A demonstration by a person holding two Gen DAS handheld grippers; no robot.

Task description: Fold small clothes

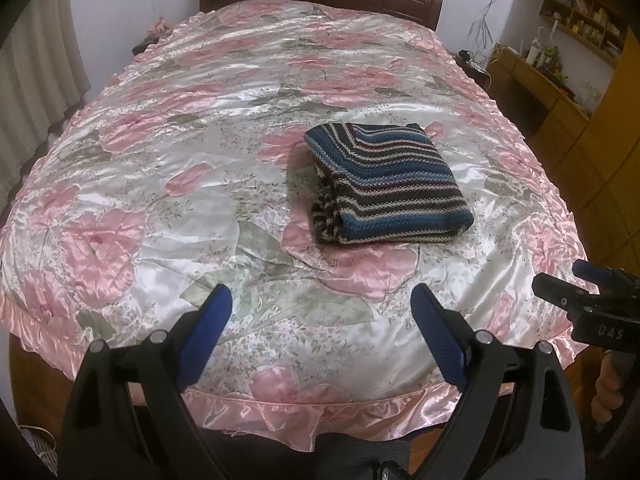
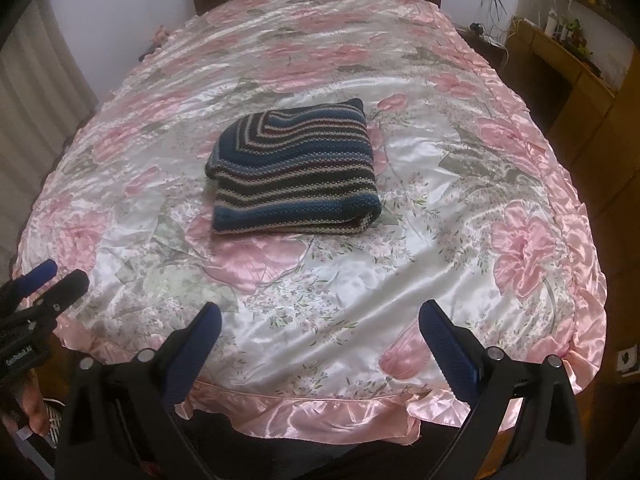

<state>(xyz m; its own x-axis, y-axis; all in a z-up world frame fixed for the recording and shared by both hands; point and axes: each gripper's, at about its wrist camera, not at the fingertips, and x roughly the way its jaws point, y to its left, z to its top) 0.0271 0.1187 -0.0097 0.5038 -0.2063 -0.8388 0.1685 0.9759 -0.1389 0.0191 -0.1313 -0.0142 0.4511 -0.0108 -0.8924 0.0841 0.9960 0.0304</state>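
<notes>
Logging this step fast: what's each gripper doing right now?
Left gripper: open, holding nothing, short of the folded striped knit.
Right gripper: open, holding nothing.

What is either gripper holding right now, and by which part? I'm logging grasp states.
Nothing is held. The left gripper and right gripper are both open above the bedspread, apart from the folded striped garment.

You see one striped knit garment (image 1: 386, 184), banded in blue, black, maroon and cream. It's folded into a thick, neat rectangle. It lies flat near the middle of the bed (image 1: 160, 184), layered edges showing on one side.
</notes>
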